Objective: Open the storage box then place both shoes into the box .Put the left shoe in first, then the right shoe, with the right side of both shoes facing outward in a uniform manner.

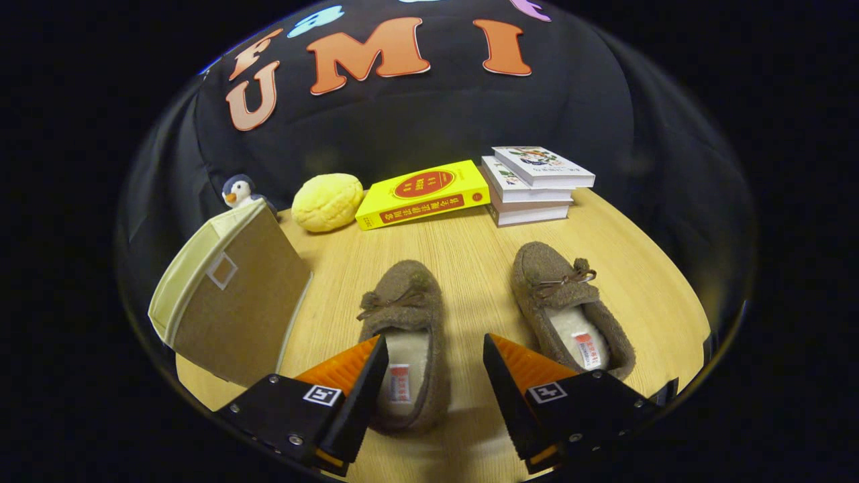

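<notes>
Two fuzzy, matt fleece-like shoes, the left shoe (405, 335) and the right shoe (567, 305), sit on a smooth light wood-grain worktop (463, 248). The storage box (228, 295) looks like matt woven cloth. A glossy-covered yellow book (423, 193) lies beyond, beside a plush yellow cushion (327, 201).

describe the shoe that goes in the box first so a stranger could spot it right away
On the wooden table, ahead of the open gripper, lie two brown fuzzy slippers. The left shoe is the one nearer the beige storage box, partly between the fingers, unlike the right shoe beyond them.
</notes>
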`<state>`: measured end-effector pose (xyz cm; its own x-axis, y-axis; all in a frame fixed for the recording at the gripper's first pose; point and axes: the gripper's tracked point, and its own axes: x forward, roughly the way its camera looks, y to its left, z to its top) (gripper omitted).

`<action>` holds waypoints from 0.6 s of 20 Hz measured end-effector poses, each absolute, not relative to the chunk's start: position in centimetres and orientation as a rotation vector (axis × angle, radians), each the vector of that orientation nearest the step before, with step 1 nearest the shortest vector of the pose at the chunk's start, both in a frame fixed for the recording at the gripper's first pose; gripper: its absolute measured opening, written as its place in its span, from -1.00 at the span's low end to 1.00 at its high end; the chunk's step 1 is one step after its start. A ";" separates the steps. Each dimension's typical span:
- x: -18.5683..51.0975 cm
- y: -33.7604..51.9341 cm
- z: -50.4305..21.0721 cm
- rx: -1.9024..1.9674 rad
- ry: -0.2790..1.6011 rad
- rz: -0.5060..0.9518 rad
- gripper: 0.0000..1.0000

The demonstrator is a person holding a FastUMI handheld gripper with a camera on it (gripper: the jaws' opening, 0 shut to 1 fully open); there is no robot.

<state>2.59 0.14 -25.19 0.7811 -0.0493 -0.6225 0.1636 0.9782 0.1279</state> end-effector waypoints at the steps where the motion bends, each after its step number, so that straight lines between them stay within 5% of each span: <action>1: 2.9 0.0 -25.7 0.179 0.668 -0.119 0.66; 9: 5.3 0.5 -29.1 0.182 0.718 -0.100 -0.28; 12: 5.5 0.5 -29.2 0.176 0.729 -0.121 -0.84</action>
<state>5.46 0.51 -29.22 0.7400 -0.0482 -0.6709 0.1703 0.9784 0.1175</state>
